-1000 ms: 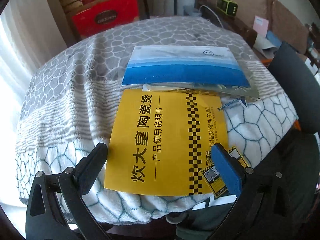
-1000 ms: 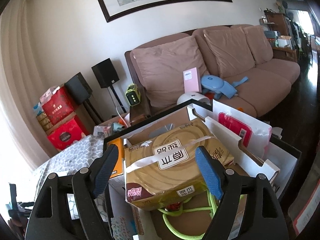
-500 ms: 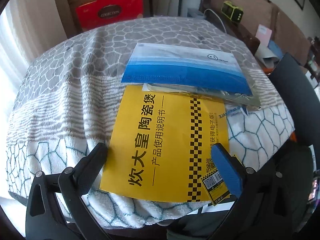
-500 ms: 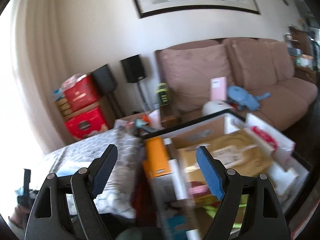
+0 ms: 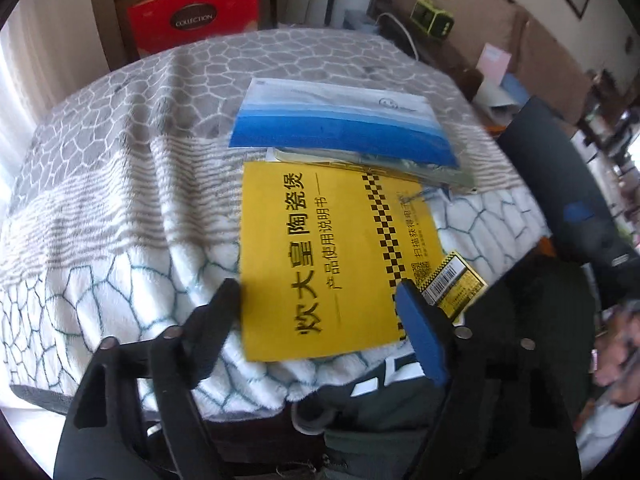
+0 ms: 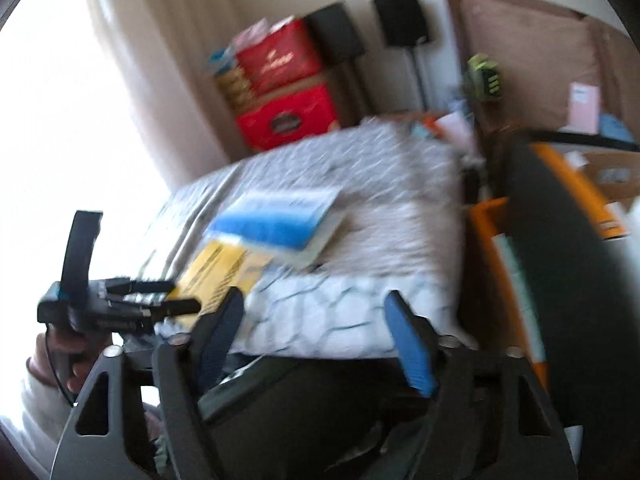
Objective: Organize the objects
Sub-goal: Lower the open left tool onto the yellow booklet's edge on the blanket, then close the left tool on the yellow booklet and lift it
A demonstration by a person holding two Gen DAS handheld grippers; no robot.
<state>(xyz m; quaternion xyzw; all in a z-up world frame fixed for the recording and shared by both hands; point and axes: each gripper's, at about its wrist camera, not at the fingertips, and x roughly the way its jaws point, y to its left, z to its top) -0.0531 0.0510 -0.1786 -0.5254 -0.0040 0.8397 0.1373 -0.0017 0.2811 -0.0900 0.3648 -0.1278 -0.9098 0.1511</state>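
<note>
fleece cloth [image 5: 120,216] covers the counter so the papers lie flat. left of the yellow manual [image 5: 332,256] sits one finger [image 5: 224,312] of the left claw [image 5: 320,316], the other on its near right corner: jaws just narrowed, straddling its near edge, not yet pinching. beyond the manual, a blue booklet [image 5: 340,132] overlaps it. right of it the right claw [image 6: 316,332], released, grips nothing after closing partway.

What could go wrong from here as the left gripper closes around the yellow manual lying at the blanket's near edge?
The left gripper, whose jaws have just been closing, straddles the yellow manual flat-on; the pads may crumple or slide the thin sheet off the blanket. The small yellow barcode card beside it could get knocked over the edge. The blue booklet overlaps the stack, so dragging may disturb it.
</note>
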